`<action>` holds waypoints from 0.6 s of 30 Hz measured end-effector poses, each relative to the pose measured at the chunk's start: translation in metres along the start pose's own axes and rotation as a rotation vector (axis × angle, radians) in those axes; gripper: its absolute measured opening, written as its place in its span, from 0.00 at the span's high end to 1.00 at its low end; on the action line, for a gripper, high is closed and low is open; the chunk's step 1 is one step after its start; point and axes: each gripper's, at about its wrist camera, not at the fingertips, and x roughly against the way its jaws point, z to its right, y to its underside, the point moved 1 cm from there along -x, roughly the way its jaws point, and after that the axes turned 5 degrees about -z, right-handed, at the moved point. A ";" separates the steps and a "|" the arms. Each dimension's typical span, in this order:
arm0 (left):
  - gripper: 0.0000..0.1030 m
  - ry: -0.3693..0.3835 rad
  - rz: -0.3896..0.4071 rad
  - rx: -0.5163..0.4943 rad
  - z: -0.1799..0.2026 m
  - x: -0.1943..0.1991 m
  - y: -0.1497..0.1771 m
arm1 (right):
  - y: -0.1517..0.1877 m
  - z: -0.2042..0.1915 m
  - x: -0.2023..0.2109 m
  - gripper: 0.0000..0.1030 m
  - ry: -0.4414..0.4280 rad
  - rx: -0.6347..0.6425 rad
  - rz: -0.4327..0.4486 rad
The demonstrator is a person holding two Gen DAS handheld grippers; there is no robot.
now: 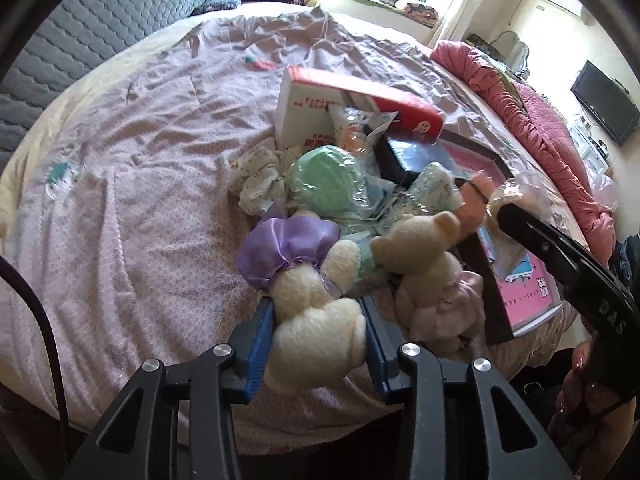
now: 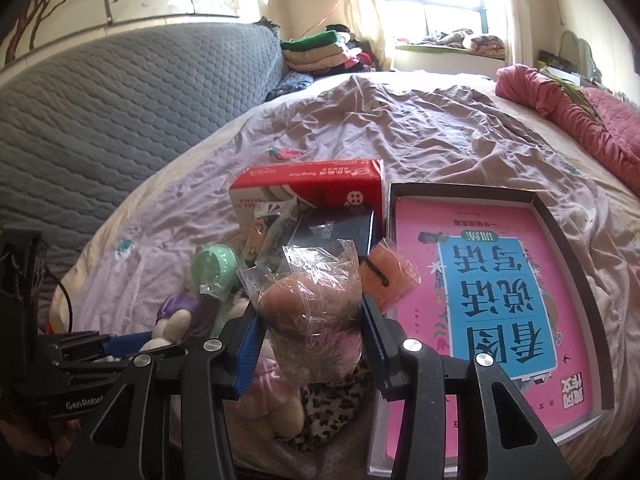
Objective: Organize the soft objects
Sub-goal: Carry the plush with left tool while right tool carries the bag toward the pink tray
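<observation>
A cream plush bear in a purple dress (image 1: 304,292) hangs head-first between the blue pads of my left gripper (image 1: 316,316), which is shut on its head just above the bed. A second bear in a pink dress (image 1: 424,268) lies beside it on the right. My right gripper (image 2: 310,312) is shut on a clear bag holding a brownish soft puff (image 2: 304,300). Behind that sit a green puff (image 2: 212,268) and an orange sponge in a bag (image 2: 390,276). In the left wrist view the right gripper (image 1: 502,210) comes in from the right.
A red and white box (image 1: 360,96) stands behind the pile. A pink book in a black tray (image 2: 492,292) lies to the right. Patterned small cloths (image 1: 256,176) lie left of the pile on the mauve sheet (image 1: 140,200). A red quilt (image 1: 540,128) lines the far edge.
</observation>
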 end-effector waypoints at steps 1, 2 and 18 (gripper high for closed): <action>0.59 -0.004 0.009 -0.010 0.002 0.004 0.001 | -0.001 0.000 0.003 0.54 -0.003 -0.003 0.004; 0.59 -0.010 0.019 -0.021 0.005 0.009 0.002 | -0.001 -0.002 0.006 0.54 -0.005 -0.002 0.009; 0.59 -0.058 0.140 -0.127 0.039 0.050 0.004 | -0.006 0.001 0.049 0.54 -0.021 -0.039 0.078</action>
